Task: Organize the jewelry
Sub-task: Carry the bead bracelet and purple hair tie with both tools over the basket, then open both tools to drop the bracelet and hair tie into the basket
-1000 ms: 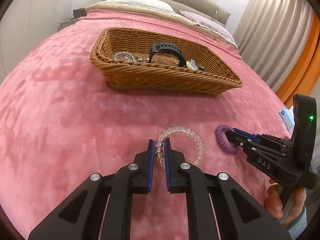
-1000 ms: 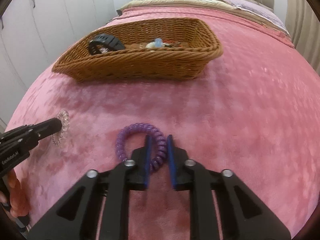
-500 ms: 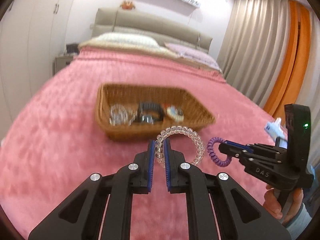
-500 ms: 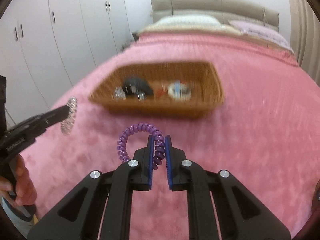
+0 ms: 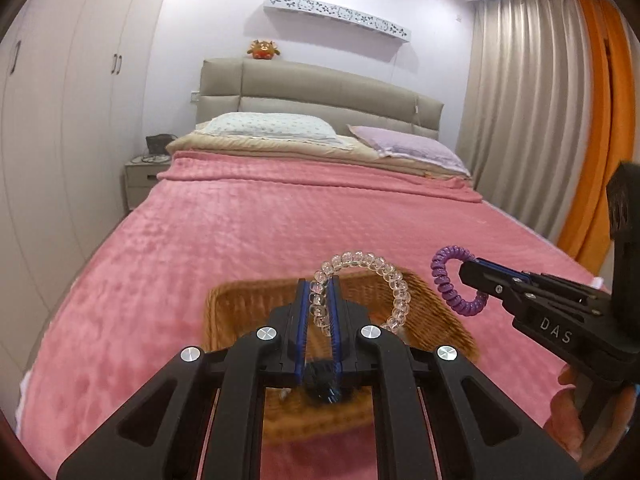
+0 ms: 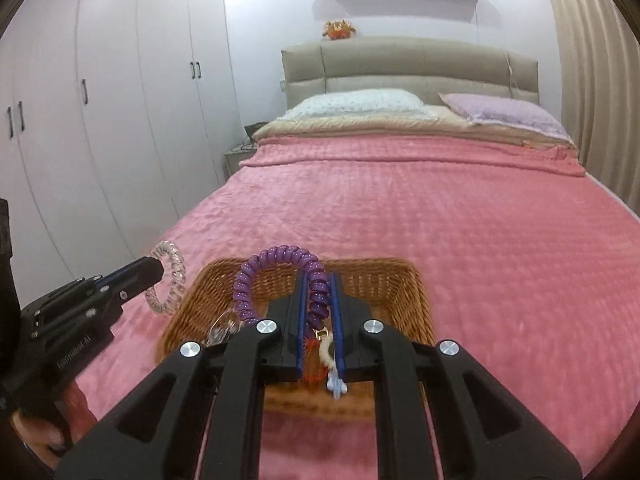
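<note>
Left gripper (image 5: pixel 319 312) jaws pinch the clear bracelet (image 5: pixel 394 280), right gripper (image 6: pixel 319 308) jaws the purple coil (image 6: pixel 276 258), seemingly above the basket (image 6: pixel 384 284).

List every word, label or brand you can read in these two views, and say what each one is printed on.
"DAS": on the side of the right gripper, seen from the left wrist view.
White lettering on the body of the left gripper, seen from the right wrist view: too blurred to read for certain.
The white wall shelf over the bed shows cut-out shapes, not text.
Nothing readable on the wicker basket or the pink blanket.
</note>
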{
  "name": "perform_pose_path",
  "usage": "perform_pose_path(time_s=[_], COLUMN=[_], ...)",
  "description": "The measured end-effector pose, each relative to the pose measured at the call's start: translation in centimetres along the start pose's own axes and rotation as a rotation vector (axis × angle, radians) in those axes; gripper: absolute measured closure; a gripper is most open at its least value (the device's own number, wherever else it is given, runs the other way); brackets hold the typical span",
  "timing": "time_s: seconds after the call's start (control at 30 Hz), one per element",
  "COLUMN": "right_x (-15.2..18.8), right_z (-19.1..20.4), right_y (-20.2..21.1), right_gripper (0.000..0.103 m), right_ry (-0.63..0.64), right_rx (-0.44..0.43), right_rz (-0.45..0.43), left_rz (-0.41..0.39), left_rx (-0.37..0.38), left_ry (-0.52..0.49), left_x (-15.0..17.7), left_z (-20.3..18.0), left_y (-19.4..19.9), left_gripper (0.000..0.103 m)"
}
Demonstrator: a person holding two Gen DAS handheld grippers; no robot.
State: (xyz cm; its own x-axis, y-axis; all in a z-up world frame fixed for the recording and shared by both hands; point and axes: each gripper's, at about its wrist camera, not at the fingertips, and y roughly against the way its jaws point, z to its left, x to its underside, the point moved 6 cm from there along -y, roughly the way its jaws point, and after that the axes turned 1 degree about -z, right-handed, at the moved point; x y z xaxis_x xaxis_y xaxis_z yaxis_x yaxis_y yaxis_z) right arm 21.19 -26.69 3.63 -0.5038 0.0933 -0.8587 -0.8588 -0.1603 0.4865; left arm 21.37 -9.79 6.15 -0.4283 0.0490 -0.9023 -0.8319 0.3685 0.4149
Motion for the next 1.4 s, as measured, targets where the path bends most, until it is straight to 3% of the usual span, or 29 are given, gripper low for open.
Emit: perform_pose_path(time_s=[0.23,0.4,0.67,0.87,1.03,1.2,1.3,1.4], right_x=[0.8,3.1,4.7,5.2,4.6,3.0,2.2,1.9], right_z=[-1.2,-1.6,-1.2,-1.3,-1.8,-1.7,-1.2,-0.3], right_y=[-7.4,-11.8,-13.3,-12.7,-10.5,-6.0,-2.5,1.4], right_gripper=[0.094,0.094,0.094,0.093,0.079,0.078,0.060,0.060], right_ry=[0.002,0.003,0.028,0.013,-0.022,-0.017,-0.010,0.007], right_rx=[0.039,0.048,0.060,0.048,0.011,-0.012,-0.020,-0.031], right_rz=[0.137,0.264,0.324,0.334,0.307,0.231,0.157,0.075], left_rz=[0.107,0.175,0.218,0.220,0.167,0.087,0.005,-0.052], left_rx=[0.009,0.025,0.052,0.071,0.089,0.109,0.119,0.124], left_ry=[0.069,0.108,0.143,0.154,0.180,0.178,0.172,0.157], left_x=[1.5,3.3,4.7,5.1,4.1,2.4,1.6,1.2], left_z=[2.1,3.3,3.7,3.3,3.4,2.7,2.0,1.4], left_y=[-6.9,-9.1,-10.2,-9.7,-7.2,-3.1,1.0,4.5], left_gripper=[0.095,0.095,0.094,0.086,0.064,0.055,0.038,0.029])
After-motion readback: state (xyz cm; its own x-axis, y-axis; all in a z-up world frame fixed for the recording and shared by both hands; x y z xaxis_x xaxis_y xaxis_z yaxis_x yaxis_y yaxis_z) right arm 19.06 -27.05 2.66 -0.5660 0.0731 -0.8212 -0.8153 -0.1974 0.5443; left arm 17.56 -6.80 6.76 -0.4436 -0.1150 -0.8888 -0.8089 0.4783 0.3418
